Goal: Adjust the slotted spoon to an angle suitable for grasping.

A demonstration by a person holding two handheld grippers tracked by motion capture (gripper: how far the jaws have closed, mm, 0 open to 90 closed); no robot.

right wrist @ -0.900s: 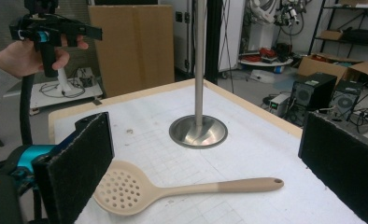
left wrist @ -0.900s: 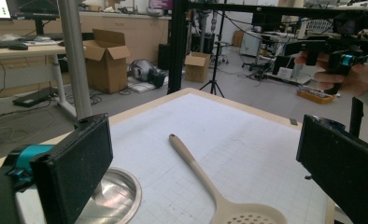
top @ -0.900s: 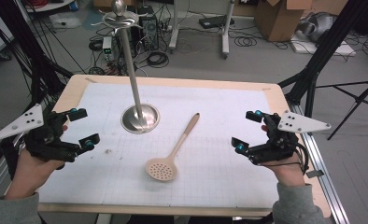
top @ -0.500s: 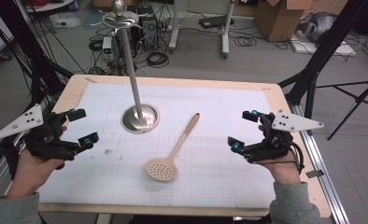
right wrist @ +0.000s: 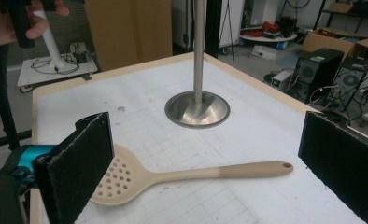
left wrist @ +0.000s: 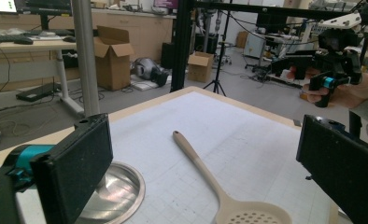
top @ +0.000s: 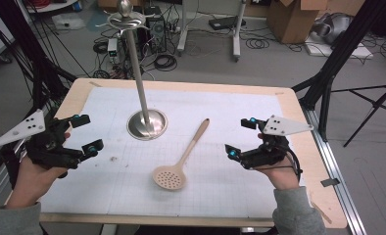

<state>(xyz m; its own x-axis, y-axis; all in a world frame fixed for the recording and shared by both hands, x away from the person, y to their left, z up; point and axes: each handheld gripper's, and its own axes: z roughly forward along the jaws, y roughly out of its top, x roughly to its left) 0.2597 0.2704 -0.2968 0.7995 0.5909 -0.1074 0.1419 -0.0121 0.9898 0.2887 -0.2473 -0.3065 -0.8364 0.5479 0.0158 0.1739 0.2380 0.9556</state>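
Lying flat mid-table, skimmer (top: 181, 159) with bowl toward the person and handle angled up toward the far right, just beside stand (top: 147, 124) base but apart from it. Left gripper (top: 81, 133) and right gripper (top: 240, 138) both released, jaws spread wide, nothing between them, each well apart from the skimmer, hovering at either side of the table (top: 230, 90).

Risks, as a judgement: gripping the thin rounded handle too near its tip, so the heavier bowl swings down and twists out of the pads; scraping pads on the mat while trying to get under so low a handle; knocking the stand's pole (top: 137, 68) when lifting toward the hooks (top: 126, 19) on top.

Seen from high: the hooked top of the pole. Seen from the right gripper view: hanging hole (right wrist: 285, 165) at the handle's end, too small to make out from above. Seen from the left gripper view: right gripper held up well above the table.
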